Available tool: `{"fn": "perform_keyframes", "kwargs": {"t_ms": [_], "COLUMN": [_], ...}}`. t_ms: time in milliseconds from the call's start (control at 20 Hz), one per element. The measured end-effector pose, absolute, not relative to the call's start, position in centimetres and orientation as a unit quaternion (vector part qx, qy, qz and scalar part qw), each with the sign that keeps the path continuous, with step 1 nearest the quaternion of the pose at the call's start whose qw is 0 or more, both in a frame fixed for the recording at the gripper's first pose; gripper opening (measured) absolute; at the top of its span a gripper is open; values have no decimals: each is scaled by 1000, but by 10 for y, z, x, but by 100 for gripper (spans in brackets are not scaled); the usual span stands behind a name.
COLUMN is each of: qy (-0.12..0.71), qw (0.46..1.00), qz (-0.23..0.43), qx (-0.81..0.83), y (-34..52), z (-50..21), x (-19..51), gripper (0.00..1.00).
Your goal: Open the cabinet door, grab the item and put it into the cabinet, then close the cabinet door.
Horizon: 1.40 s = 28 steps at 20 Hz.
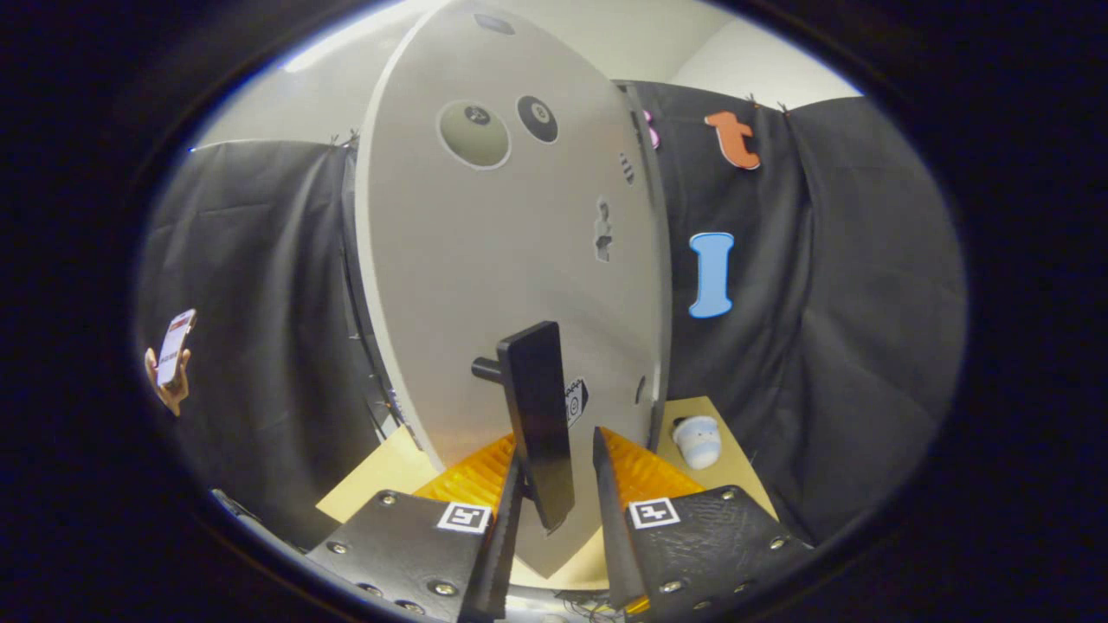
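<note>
Cabinet door (pixel 485 285), a pale grey flat panel with round cut-outs near its top, stands just ahead of the gripper (pixel 557 484) and fills the centre of the frame. Its black bar handle (pixel 538 424) runs upright on a short peg, its lower end dropping between the two fingers, which sit narrowly parted with the left one at or very near it and a gap on the right, so I cannot tell whether they grip. Beyond the fingers, lower right of the door, a small white-and-blue rounded item (pixel 698 439) rests on the tan tabletop (pixel 736 467), to the gripper's right.
</note>
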<state>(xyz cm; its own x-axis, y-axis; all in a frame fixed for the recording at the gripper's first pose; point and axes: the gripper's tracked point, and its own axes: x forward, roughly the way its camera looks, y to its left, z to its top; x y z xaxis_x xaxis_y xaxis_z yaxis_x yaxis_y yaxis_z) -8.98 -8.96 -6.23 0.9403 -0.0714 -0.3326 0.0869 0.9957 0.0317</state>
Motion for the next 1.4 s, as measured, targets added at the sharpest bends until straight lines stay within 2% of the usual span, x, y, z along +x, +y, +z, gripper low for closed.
{"fn": "perform_keyframes", "kwargs": {"t_ms": [700,850,1000,1400], "qy": [171,163,153,132], "qw": [980,982,984,991], "qz": [98,95,87,28], "qx": [30,21,4,-18], "y": [13,24,36,30], "z": [-87,-88,-88,-83], "x": [-9,16,36,54], "gripper": [45,50,51,58]}}
